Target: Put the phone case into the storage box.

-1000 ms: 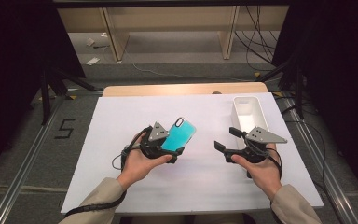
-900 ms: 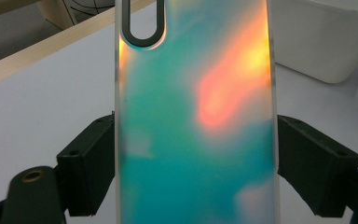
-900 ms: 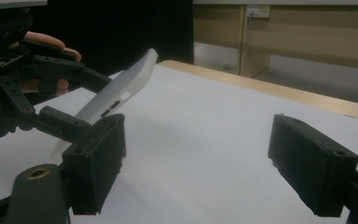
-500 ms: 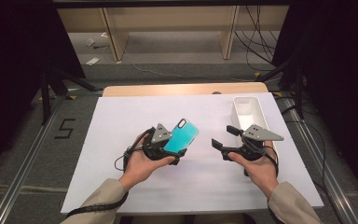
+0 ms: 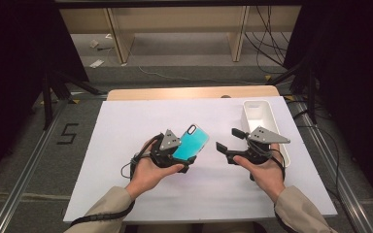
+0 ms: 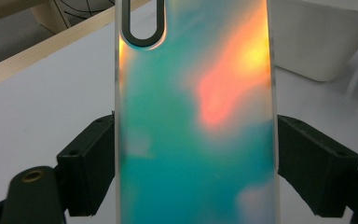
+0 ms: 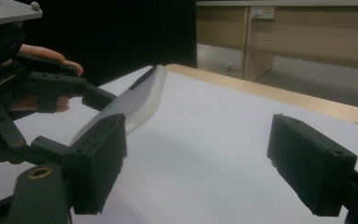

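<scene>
A teal iridescent phone case (image 5: 190, 142) is held tilted above the white table cover, camera cutout end pointing away from the person. My left gripper (image 5: 176, 156) is shut on it, jaws pressing its two long edges. In the left gripper view the phone case (image 6: 196, 116) stands between both black pads. My right gripper (image 5: 228, 139) is open just right of the case, its jaws pointing left at it with nothing between them. In the right gripper view my right gripper (image 7: 200, 154) looks at the phone case (image 7: 135, 102) edge-on, a short way off.
A white rectangular bin (image 5: 257, 114) stands at the back right of the white sheet (image 5: 126, 126), close behind the right hand; the bin (image 6: 321, 37) shows beyond the case too. A wooden table edge (image 5: 175, 92) runs along the far side.
The right gripper has edged slightly left and away from the person, nearer the case. The left gripper and the case have stayed put.
</scene>
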Demonstrator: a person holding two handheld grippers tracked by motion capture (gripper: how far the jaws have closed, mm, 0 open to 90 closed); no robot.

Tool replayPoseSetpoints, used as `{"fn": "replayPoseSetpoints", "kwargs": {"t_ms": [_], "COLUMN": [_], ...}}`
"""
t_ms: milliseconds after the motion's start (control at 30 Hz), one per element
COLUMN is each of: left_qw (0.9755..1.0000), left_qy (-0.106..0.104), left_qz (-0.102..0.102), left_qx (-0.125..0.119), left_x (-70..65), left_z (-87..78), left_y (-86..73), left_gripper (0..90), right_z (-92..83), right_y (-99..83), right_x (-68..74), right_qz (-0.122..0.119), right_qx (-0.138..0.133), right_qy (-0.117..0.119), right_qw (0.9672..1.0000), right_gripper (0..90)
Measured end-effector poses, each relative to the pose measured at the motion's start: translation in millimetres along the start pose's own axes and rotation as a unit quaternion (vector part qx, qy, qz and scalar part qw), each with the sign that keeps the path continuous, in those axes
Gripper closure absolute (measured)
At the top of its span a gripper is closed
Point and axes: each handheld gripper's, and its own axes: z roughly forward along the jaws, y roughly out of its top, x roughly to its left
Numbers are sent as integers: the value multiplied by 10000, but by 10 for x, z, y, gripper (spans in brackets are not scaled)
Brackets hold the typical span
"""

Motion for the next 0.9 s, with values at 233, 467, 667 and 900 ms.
{"fn": "replayPoseSetpoints", "kwargs": {"t_ms": [233,467,667,900], "left_qw": [10000,9999,9999,9999], "left_qy": [-40,-57,-75,-82], "left_qz": [51,84,91,124], "left_qx": [18,10,5,21], "left_x": [-42,-65,-88,-106], "left_z": [28,33,49,64], "left_y": [2,10,10,13], "left_gripper": [173,172,173,173], "right_z": [39,103,168,225], "right_y": [24,47,70,94], "right_x": [3,30,52,75], "right_qz": [69,49,47,53], "right_qx": [-32,-41,-47,-40], "right_qy": [44,94,135,162], "right_qw": [10000,9999,9999,9998], "right_gripper": [206,207,208,210]}}
